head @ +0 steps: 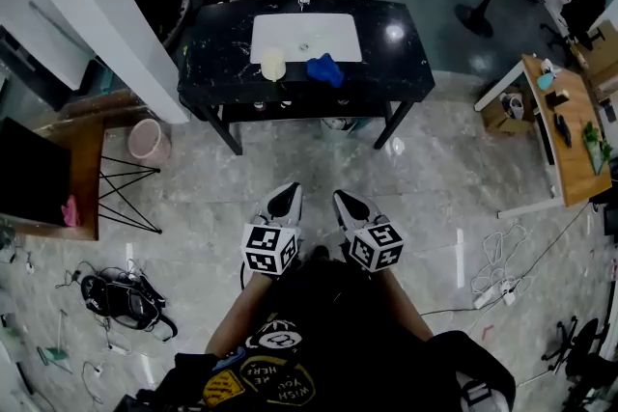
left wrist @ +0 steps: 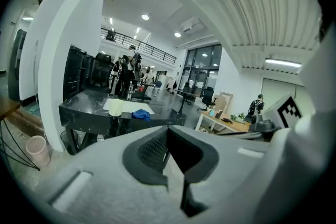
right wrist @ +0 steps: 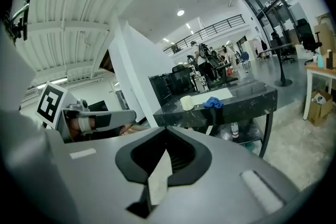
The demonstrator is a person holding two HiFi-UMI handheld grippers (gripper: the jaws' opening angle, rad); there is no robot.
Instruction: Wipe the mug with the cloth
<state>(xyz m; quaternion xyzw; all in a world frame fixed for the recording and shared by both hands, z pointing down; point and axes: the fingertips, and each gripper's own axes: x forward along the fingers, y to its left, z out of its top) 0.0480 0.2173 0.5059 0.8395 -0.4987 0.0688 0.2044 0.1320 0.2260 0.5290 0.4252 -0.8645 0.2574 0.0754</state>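
1. The mug (head: 274, 65) is cream in colour and stands upright on the black table (head: 396, 63), at the front left corner of the white sink basin (head: 328, 32). It is too small here for me to read any print or logo on it.
2. The cloth (head: 324, 69) is blue and crumpled. It lies near the mug on its right side and does not touch it, so I judge that no wiping is begun.
3. My left gripper (head: 283, 201) and my right gripper (head: 350, 206) are well apart from the table, over the floor (head: 454, 198) in front of me. Both have the jaws pressed together, with nothing between them.
4. In my judgement everything is left to do: reach the table, take the cloth, hold the mug, wipe it.
5. For writing, the cubes (head: 269, 249) on my grippers carry only black and white square patterns. A patch (head: 280, 386) on my clothing shows words upside down. I think they read "WISH YOU WERE HERE", but I am not sure.
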